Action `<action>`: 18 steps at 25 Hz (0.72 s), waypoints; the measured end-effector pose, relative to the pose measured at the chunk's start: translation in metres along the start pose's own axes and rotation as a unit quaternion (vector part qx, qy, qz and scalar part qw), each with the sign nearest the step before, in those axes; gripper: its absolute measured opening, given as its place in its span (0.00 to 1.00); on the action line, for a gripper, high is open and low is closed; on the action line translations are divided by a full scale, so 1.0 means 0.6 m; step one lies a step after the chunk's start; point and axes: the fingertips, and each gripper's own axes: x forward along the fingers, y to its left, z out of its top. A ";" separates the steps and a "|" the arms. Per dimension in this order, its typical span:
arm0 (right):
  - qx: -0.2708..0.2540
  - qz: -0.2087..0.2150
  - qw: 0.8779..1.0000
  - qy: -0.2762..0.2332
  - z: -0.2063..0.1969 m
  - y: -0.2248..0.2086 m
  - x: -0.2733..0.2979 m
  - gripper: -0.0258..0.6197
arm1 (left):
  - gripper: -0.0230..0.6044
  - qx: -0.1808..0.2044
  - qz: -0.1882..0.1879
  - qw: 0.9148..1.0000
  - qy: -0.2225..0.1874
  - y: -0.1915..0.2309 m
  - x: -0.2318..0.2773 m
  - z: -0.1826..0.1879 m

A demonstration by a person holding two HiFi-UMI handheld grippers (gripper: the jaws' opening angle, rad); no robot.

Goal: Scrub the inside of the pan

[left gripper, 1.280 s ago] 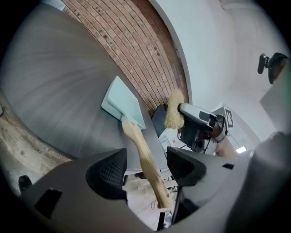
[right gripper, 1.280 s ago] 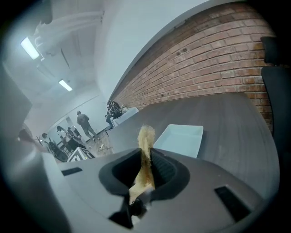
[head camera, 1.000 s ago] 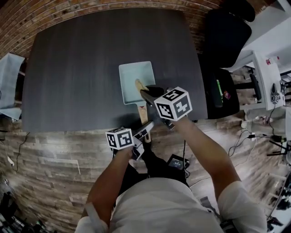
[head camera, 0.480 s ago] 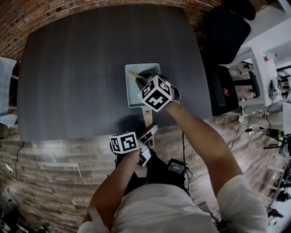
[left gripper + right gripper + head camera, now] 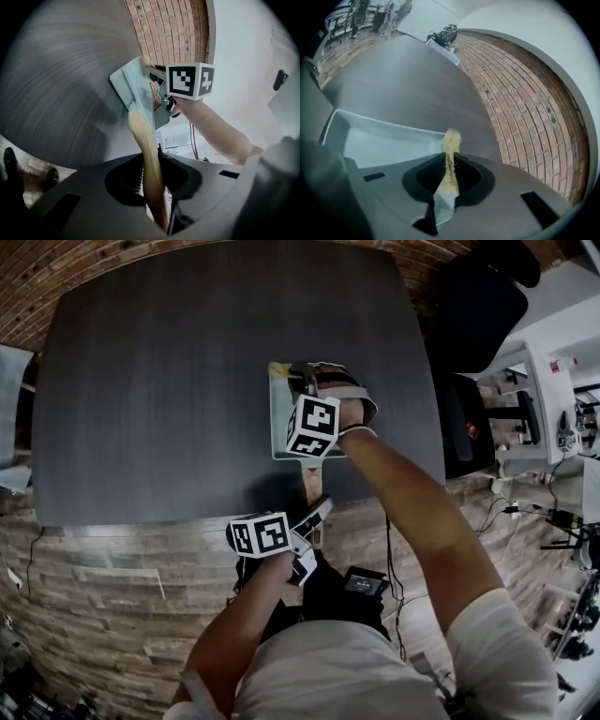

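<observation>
If the left gripper, just closing on the wooden handle, slips, the right gripper, clamping a scouring pad, could shove the pan.

A big dark grey desk fills the middle of the room. Behind it stands a red brick wall. The floor is made of brown and grey wood planks. A black chair sits by the right end of the desk. Further right is a white table with small things on it. Wires lie on the floor near it.
</observation>
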 end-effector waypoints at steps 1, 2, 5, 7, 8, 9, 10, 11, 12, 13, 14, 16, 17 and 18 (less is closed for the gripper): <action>-0.011 -0.002 1.000 0.001 0.001 0.004 0.002 0.13 | 0.16 0.001 0.000 1.000 0.001 0.000 0.000 0.000; -0.020 -0.001 1.000 0.001 0.002 0.009 0.004 0.13 | 0.16 0.002 0.001 1.000 0.003 0.001 0.001 0.001; -0.038 0.014 0.999 0.004 0.000 0.034 0.013 0.12 | 0.16 0.004 0.001 1.000 0.004 0.001 0.001 0.002; -0.043 0.025 0.999 0.011 -0.007 0.049 0.016 0.12 | 0.16 0.003 0.001 1.000 0.004 0.000 0.001 0.001; -0.048 0.031 0.998 0.014 -0.009 0.055 0.017 0.12 | 0.16 0.003 0.001 1.000 0.005 -0.001 0.001 0.001; -0.054 0.037 0.998 0.017 -0.010 0.060 0.018 0.12 | 0.16 0.003 0.001 1.000 0.006 -0.001 0.000 0.001; -0.060 0.043 0.997 0.018 -0.009 0.063 0.019 0.12 | 0.16 0.004 0.002 1.000 0.007 0.000 0.000 0.002; -0.063 0.049 0.997 0.019 -0.009 0.065 0.020 0.12 | 0.16 0.005 0.002 1.000 0.009 0.000 -0.001 0.003; -0.064 0.057 0.996 0.021 -0.008 0.067 0.021 0.12 | 0.16 0.005 0.002 1.000 0.010 0.001 -0.001 0.003; -0.064 0.067 0.995 0.022 -0.007 0.070 0.020 0.12 | 0.16 0.005 0.002 1.000 0.011 0.002 -0.001 0.003; -0.065 0.076 0.995 0.023 -0.007 0.073 0.019 0.12 | 0.16 0.006 0.003 1.000 0.012 0.003 -0.001 0.003; -0.068 0.093 0.993 0.024 -0.005 0.078 0.015 0.12 | 0.16 0.008 0.003 1.000 0.014 0.003 -0.001 0.002; -0.070 0.101 0.992 0.025 -0.004 0.081 0.012 0.12 | 0.16 0.009 0.004 1.000 0.016 0.002 -0.001 0.001; -0.073 0.108 0.991 0.025 -0.004 0.083 0.009 0.12 | 0.16 0.010 0.004 1.000 0.018 0.002 -0.001 0.001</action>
